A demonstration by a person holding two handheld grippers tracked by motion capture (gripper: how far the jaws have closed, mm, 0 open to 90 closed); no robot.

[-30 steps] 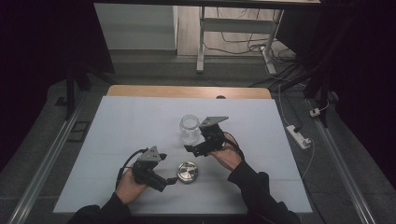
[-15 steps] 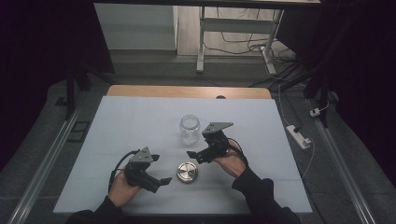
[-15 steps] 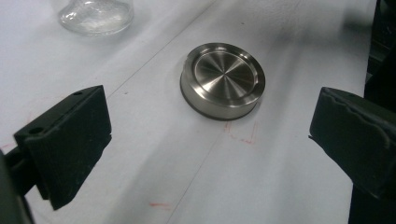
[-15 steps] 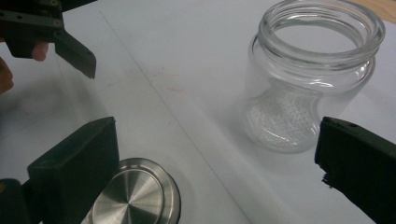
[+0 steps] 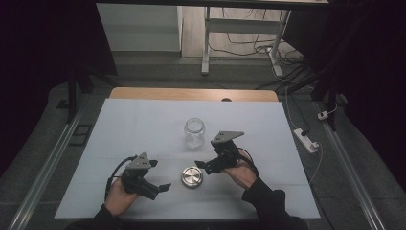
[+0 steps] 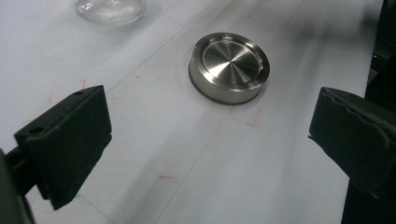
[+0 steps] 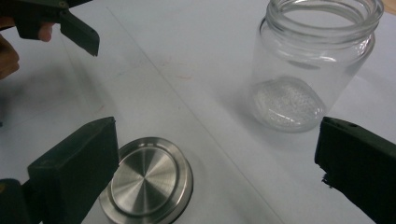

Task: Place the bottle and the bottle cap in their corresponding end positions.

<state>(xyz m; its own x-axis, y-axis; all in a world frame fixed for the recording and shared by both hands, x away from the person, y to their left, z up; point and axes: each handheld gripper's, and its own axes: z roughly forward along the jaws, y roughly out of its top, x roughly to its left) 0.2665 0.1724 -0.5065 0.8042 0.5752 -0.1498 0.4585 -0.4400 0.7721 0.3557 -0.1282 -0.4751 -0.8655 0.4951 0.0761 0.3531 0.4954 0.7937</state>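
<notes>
A round brushed-metal lid [image 5: 192, 176] lies flat near the front edge of your white table [image 5: 143, 120], midway along it. Behind it stands an upright clear glass jar [image 5: 195, 132], mouth uncovered. Your left gripper [image 5: 160, 188] hovers low just left of the lid, jaws spread wide and holding nothing. Your right gripper [image 5: 201, 166] angles in from the right, just beside the lid, jaws equally wide and bare.

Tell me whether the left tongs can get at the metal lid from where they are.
Probably yes: the left tongs are open, facing the metal lid, with bare table between them.
</notes>
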